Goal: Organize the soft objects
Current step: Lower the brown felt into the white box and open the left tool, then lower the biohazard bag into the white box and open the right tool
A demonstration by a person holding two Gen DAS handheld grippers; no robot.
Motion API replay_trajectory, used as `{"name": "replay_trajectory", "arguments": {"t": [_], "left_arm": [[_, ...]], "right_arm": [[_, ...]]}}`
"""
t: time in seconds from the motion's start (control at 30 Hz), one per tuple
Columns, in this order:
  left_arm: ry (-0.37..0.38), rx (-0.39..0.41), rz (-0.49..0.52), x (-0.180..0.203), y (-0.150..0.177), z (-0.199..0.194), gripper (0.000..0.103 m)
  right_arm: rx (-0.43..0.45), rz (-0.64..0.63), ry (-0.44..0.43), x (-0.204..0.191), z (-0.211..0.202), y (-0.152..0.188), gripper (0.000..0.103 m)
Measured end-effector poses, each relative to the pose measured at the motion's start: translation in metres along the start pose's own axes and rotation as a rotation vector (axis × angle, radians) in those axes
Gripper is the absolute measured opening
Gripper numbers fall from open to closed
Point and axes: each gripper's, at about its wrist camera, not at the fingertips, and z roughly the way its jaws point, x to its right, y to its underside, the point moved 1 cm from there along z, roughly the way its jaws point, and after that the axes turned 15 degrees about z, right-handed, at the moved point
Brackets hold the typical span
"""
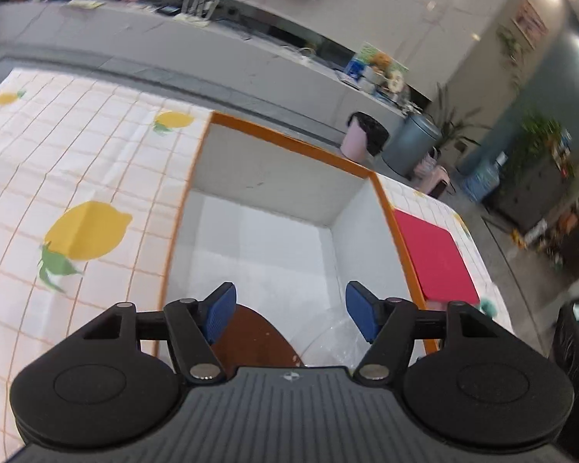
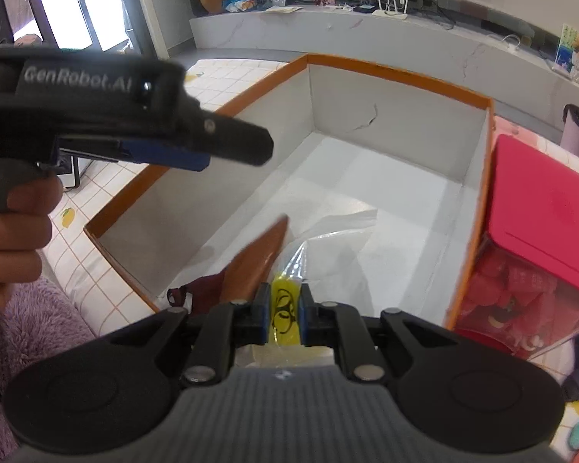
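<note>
An orange-rimmed white box (image 1: 289,142) (image 2: 397,77) stands on the lemon-print cloth. My left gripper (image 1: 291,310) is open and empty above the box's near end, over a brown soft object (image 1: 251,335) and clear plastic (image 1: 328,339). It also shows from the side in the right wrist view (image 2: 197,150). My right gripper (image 2: 283,316) is shut on a clear plastic bag with a yellow biohazard label (image 2: 285,301), held over the box. The brown object (image 2: 258,258) and a dark red strap (image 2: 197,293) lie just left of it inside the box.
A red-lidded clear container (image 2: 540,212) (image 1: 432,258) stands right of the box. A purple fluffy fabric (image 2: 31,324) lies at the near left. A grey counter (image 1: 212,38) runs behind the table. Bins (image 1: 409,142) stand on the floor beyond.
</note>
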Motion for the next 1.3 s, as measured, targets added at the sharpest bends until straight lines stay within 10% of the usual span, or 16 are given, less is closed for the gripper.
{"name": "replay_trajectory", "arguments": {"t": [0.4, 0.53, 0.93, 1.07, 1.3], "left_arm": [[-0.042, -0.03, -0.08, -0.014, 0.003, 0.013, 0.077], [-0.013, -0.035, -0.059, -0.01, 0.004, 0.013, 0.077], [-0.008, -0.054, -0.04, -0.007, 0.005, 0.017, 0.077], [-0.019, -0.063, -0.035, -0.007, 0.006, 0.02, 0.077], [-0.022, -0.066, -0.041, -0.007, 0.006, 0.02, 0.077]], "right_arm": [[0.062, -0.056, 0.115, -0.003, -0.008, -0.005, 0.012], [0.011, 0.028, 0.01, 0.008, -0.009, -0.008, 0.012], [-0.006, 0.001, 0.046, -0.004, -0.007, -0.005, 0.044], [0.018, -0.019, 0.086, -0.011, -0.015, -0.003, 0.082], [0.03, -0.009, 0.098, -0.007, -0.022, -0.001, 0.084]]}}
